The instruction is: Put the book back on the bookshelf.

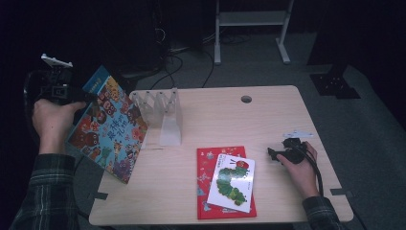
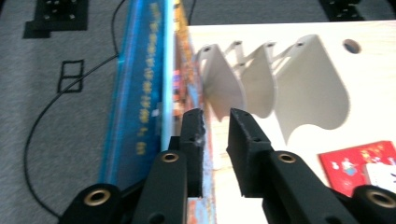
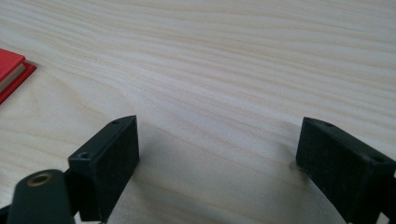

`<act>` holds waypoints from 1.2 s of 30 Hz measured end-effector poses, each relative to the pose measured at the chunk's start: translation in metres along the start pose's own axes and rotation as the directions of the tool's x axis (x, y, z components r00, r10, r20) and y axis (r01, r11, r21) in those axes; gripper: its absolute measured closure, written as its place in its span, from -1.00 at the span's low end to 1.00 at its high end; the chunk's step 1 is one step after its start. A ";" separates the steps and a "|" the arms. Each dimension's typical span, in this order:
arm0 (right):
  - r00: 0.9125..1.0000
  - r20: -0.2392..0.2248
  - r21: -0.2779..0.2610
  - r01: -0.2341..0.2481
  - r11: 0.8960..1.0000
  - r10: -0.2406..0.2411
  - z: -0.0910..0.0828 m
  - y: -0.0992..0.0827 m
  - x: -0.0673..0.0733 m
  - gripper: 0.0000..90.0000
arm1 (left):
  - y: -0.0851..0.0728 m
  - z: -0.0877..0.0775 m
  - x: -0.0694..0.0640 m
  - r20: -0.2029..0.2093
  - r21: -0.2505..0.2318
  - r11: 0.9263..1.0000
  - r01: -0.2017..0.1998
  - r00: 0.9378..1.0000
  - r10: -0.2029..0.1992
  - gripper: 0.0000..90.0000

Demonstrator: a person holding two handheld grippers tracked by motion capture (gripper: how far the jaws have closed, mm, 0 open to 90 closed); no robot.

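1. Left gripper (image 1: 88, 97), raised at the table's left edge, clamps the colourful picture book (image 1: 109, 125), tilted beside the white rack (image 1: 160, 112).
2. Right gripper (image 1: 274, 154) rests on the table (image 1: 268, 115), jaws released, empty.

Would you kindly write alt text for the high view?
The left gripper holds a colourful picture book tilted at the wooden table's left edge, beside a clear book rack. The right gripper rests open near two stacked books.

The high view is dim with dark, murky edges; both gripper views are brighter, slightly soft.
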State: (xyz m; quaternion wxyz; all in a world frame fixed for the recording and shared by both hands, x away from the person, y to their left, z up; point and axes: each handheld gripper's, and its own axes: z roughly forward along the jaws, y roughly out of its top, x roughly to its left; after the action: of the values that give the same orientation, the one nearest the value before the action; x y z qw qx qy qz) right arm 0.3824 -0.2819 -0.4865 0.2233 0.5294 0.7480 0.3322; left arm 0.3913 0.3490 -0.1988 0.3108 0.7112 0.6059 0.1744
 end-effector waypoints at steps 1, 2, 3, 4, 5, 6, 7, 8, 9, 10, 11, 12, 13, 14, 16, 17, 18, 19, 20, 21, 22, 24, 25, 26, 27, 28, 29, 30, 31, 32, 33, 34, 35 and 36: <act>1.000 0.000 0.000 0.000 1.000 0.000 0.000 0.000 0.000 -0.72 | 0.000 0.000 0.000 0.000 0.000 1.000 0.000 1.000 0.000 0.71; 1.000 0.000 0.000 0.000 1.000 0.000 0.000 0.000 0.000 -0.72 | 0.000 0.001 -0.006 0.029 0.003 1.000 -0.023 0.999 0.023 0.79; 1.000 0.000 0.000 0.000 1.000 0.000 0.000 0.000 0.000 -0.72 | 0.000 0.001 -0.006 0.029 0.003 1.000 -0.023 0.999 0.023 0.86; 1.000 0.000 0.000 0.000 1.000 0.000 0.000 0.000 0.000 -0.72 | -0.001 0.003 -0.012 0.053 0.007 0.999 -0.040 0.998 0.040 0.94; 1.000 0.000 0.000 0.001 1.000 -0.001 0.000 0.000 0.000 -0.72 | -0.001 0.004 -0.016 0.064 0.005 0.999 -0.047 0.997 0.047 1.00; 1.000 0.000 0.000 0.000 1.000 0.000 0.000 0.000 0.000 -0.72 | -0.002 0.005 -0.019 0.074 0.009 0.998 -0.054 0.996 0.054 1.00; 1.000 0.000 0.000 0.000 1.000 0.000 0.000 0.000 0.000 -0.72 | -0.002 0.005 -0.019 0.074 0.009 0.998 -0.054 0.996 0.054 1.00; 1.000 0.000 0.000 0.000 1.000 0.000 0.000 0.000 0.000 -0.72 | -0.003 0.007 -0.024 0.082 0.008 0.998 -0.064 0.995 0.063 1.00; 1.000 0.000 0.000 0.000 1.000 0.000 0.000 0.000 0.000 -0.72 | -0.004 0.009 -0.027 0.086 0.003 0.998 -0.064 0.994 0.063 1.00; 1.000 0.000 0.000 -0.001 1.000 0.001 0.000 0.000 0.000 -0.72 | -0.005 0.011 -0.033 0.090 -0.001 0.998 -0.068 0.994 0.068 1.00; 1.000 0.000 0.000 -0.001 1.000 0.001 0.000 0.000 0.000 -0.72 | -0.007 0.013 -0.037 0.102 -0.011 0.998 -0.069 0.992 0.070 0.99; 1.000 0.000 0.000 0.000 1.000 0.000 0.000 0.000 0.000 -0.72 | -0.010 0.016 -0.044 0.118 -0.021 0.997 -0.078 0.990 0.080 0.93; 1.000 0.000 0.000 0.000 1.000 0.000 0.000 0.000 0.000 -0.72 | -0.011 0.019 -0.049 0.110 -0.017 0.996 -0.082 0.990 0.084 0.93; 1.000 0.000 0.000 0.000 1.000 0.000 0.000 0.000 0.000 -0.72 | -0.013 0.021 -0.053 0.107 -0.013 0.997 -0.081 0.991 0.082 0.93; 1.000 0.000 0.000 0.000 1.000 0.000 0.000 0.000 0.000 -0.72 | -0.017 0.027 -0.059 0.129 0.004 0.995 -0.097 0.987 0.096 0.94; 1.000 0.000 0.000 0.000 1.000 0.000 0.000 0.000 0.000 -0.72 | -0.020 0.031 -0.062 0.148 0.022 0.993 -0.120 0.982 0.115 0.95; 1.000 0.000 0.000 0.000 1.000 0.000 0.000 0.000 0.000 -0.72 | -0.020 0.031 -0.062 0.148 0.022 0.993 -0.120 0.982 0.115 0.97; 1.000 0.000 0.000 0.000 1.000 0.000 0.000 0.000 0.000 -0.72 | -0.021 0.033 -0.064 0.153 0.032 0.991 -0.127 0.981 0.120 0.97; 1.000 0.000 0.000 0.000 1.000 0.000 0.000 0.000 0.000 -0.72 | -0.023 0.035 -0.066 0.165 0.041 0.990 -0.136 0.978 0.127 0.97; 1.000 0.000 0.000 0.000 1.000 0.000 0.000 0.000 0.000 -0.72 | -0.025 0.038 -0.069 0.177 0.050 0.987 -0.150 0.974 0.139 0.97; 1.000 0.000 0.000 0.000 1.000 0.000 0.000 0.000 0.000 -0.72 | -0.027 0.041 -0.071 0.180 0.060 0.985 -0.162 0.972 0.149 0.99; 1.000 0.000 0.000 0.000 1.000 0.000 0.000 0.000 0.000 -0.72 | -0.032 0.047 -0.075 0.194 0.076 0.980 -0.185 0.967 0.167 0.99; 1.000 0.000 0.000 -0.001 1.000 0.001 0.000 0.000 0.000 -0.72 | -0.034 0.049 -0.077 0.200 0.085 0.977 -0.194 0.964 0.174 0.99; 1.000 -0.001 0.000 0.000 1.000 0.000 0.000 0.000 0.000 -0.72 | -0.037 0.052 -0.079 0.205 0.090 0.975 -0.203 0.962 0.181 0.99; 1.000 0.000 0.000 0.000 1.000 0.000 0.000 0.000 0.000 -0.72 | -0.040 0.056 -0.081 0.217 0.102 0.971 -0.216 0.958 0.190 0.99; 1.000 0.000 0.000 0.000 1.000 0.000 0.000 0.000 0.000 -0.72 | -0.042 0.058 -0.082 0.219 0.108 0.969 -0.222 0.956 0.195 1.00; 1.000 0.000 0.000 0.000 1.000 0.000 0.000 0.000 0.000 -0.72 | -0.046 0.061 -0.085 0.216 0.119 0.965 -0.234 0.955 0.205 1.00; 1.000 0.000 0.000 0.000 1.000 0.000 0.000 0.000 0.000 -0.72 | -0.048 0.064 -0.086 0.214 0.122 0.964 -0.237 0.955 0.207 1.00; 1.000 0.000 0.000 0.000 1.000 0.000 0.000 0.000 0.000 -0.72 | -0.051 0.066 -0.087 0.217 0.127 0.962 -0.243 0.953 0.212 1.00; 1.000 0.000 0.000 0.000 1.000 0.000 0.000 0.000 0.000 -0.72 | -0.054 0.070 -0.088 0.220 0.133 0.960 -0.247 0.952 0.214 1.00; 1.000 0.000 0.000 0.000 1.000 0.000 0.000 0.000 0.000 -0.72 | -0.056 0.072 -0.089 0.225 0.137 0.958 -0.251 0.950 0.216 1.00; 1.000 0.000 0.000 0.000 1.000 0.000 0.000 0.000 0.000 -0.72 | -0.060 0.076 -0.089 0.239 0.140 0.956 -0.257 0.946 0.219 1.00; 1.000 0.000 0.000 0.000 1.000 0.000 0.000 0.000 0.000 -0.72 | -0.062 0.078 -0.090 0.247 0.142 0.955 -0.259 0.944 0.219 1.00; 1.000 0.000 0.000 0.000 1.000 0.000 0.000 0.000 0.000 -0.72 | -0.065 0.081 -0.091 0.253 0.146 0.953 -0.265 0.941 0.223 1.00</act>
State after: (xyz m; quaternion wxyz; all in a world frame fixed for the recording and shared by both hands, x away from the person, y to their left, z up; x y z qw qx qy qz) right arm 0.3823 -0.2819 -0.4866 0.2234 0.5294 0.7481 0.3321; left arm 0.3742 0.2465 -0.2903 0.2912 0.8214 0.4851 0.0720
